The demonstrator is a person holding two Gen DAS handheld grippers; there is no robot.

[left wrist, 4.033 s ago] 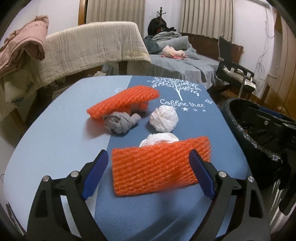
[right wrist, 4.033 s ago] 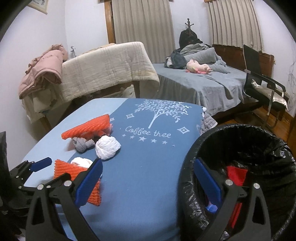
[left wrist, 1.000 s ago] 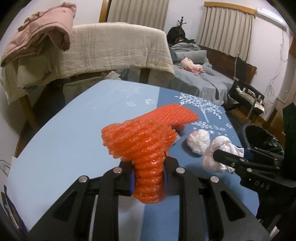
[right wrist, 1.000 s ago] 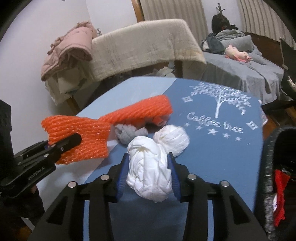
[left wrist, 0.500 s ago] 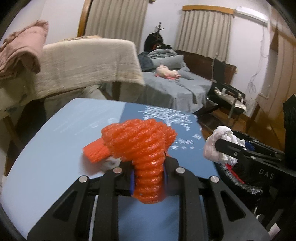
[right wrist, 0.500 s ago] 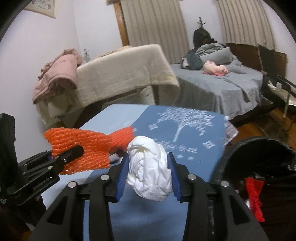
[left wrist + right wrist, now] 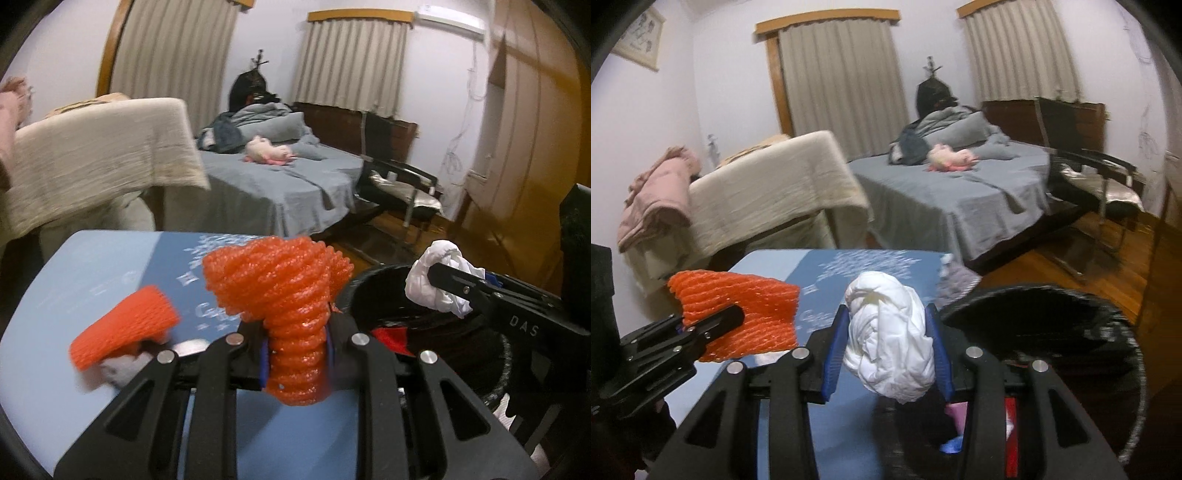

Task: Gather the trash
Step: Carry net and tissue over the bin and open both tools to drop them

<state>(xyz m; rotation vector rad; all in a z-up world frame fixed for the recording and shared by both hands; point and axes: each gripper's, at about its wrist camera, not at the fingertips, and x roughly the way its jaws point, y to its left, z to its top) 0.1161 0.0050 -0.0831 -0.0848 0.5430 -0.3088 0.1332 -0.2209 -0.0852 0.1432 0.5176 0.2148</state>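
Observation:
My left gripper (image 7: 295, 362) is shut on a crumpled orange foam net (image 7: 280, 288), held above the blue table near its right edge. My right gripper (image 7: 886, 350) is shut on a white crumpled wad (image 7: 890, 332), held over the rim of the black-lined trash bin (image 7: 1071, 314). In the left wrist view the white wad (image 7: 432, 284) hangs above the bin (image 7: 406, 332), which holds red trash. The left gripper (image 7: 713, 325) with its orange net (image 7: 746, 306) shows at the left of the right wrist view. A second orange net (image 7: 125, 325) lies on the table over a pale wad.
The blue table (image 7: 92, 266) carries a white tree print. Behind it stand a blanket-draped piece of furniture (image 7: 775, 188), a grey bed (image 7: 979, 184) with a pink toy, and a black chair (image 7: 1089, 173). Wooden floor (image 7: 1089, 258) lies to the right beyond the bin.
Both grippers have lifted and swung right, from over the table toward the bin, each keeping its load. The white wad now hangs over the bin's rim.

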